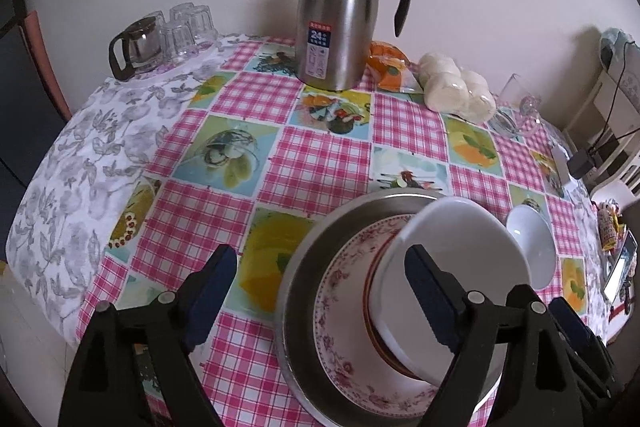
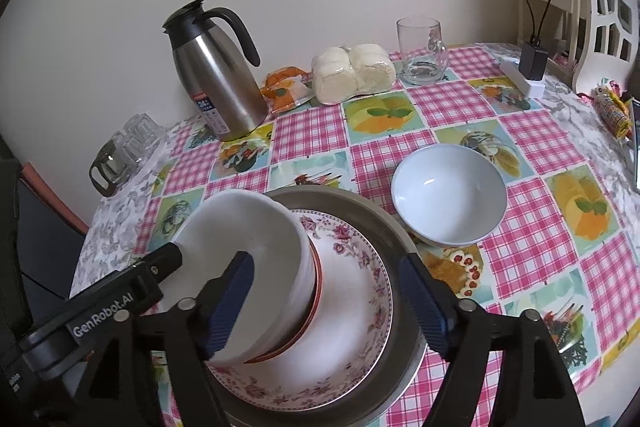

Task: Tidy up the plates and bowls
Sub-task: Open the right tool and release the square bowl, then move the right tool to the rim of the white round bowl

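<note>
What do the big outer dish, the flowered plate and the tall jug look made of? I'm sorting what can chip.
Outer dish: looks like brushed steel, with a dull grey sheen and a thin rim.
Flowered plate: likely glazed ceramic or porcelain, glossy white with a printed pink floral border; melamine can't be ruled out.
Tall jug: stainless steel body with streaky reflections; lid and handle look like black plastic.

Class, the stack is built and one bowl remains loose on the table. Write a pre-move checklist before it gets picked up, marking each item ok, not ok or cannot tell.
1. Right gripper free, jaws open, nothing held: ok.
2. Left gripper free, jaws open: ok.
3. White bowl seated level on the stack: not ok, it tilts.
4. Floral plate lies inside the metal pan: ok.
5. Loose bowl upright and empty: ok.
6. Loose bowl clear of the pan rim: cannot tell, they look very close.
</note>
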### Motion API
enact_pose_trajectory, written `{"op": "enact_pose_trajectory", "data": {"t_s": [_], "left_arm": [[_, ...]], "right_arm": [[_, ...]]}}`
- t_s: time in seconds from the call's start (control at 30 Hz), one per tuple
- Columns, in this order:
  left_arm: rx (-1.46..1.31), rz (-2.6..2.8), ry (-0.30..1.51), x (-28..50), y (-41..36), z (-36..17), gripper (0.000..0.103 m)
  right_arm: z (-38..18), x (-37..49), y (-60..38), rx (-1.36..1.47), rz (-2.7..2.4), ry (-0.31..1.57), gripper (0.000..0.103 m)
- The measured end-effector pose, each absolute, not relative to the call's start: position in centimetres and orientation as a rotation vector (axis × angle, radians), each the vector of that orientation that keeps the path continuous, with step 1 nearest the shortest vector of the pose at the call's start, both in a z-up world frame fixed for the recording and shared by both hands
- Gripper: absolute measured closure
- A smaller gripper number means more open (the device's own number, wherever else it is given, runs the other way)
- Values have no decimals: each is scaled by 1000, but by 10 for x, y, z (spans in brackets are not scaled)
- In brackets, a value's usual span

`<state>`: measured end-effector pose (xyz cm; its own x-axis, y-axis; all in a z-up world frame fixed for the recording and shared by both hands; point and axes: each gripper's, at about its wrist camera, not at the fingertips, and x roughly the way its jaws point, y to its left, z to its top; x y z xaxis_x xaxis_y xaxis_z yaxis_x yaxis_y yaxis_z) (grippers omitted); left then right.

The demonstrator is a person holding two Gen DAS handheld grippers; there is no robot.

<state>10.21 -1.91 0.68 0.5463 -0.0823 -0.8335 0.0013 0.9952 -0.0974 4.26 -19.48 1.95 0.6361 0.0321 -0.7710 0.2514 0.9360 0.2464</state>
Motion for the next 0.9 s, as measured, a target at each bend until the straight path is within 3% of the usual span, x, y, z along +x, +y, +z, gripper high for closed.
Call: {"op": "enact_pose_trajectory", "data": {"t_s": [0.4,0.9], "left_arm": [[-92,-29,998,104,-15,3,13],[-127,-9,960,100,-11,12,12]], "right_arm": [[18,43,-192,323,-136,876,3],[22,41,-191,291,-141,850,0]]}}
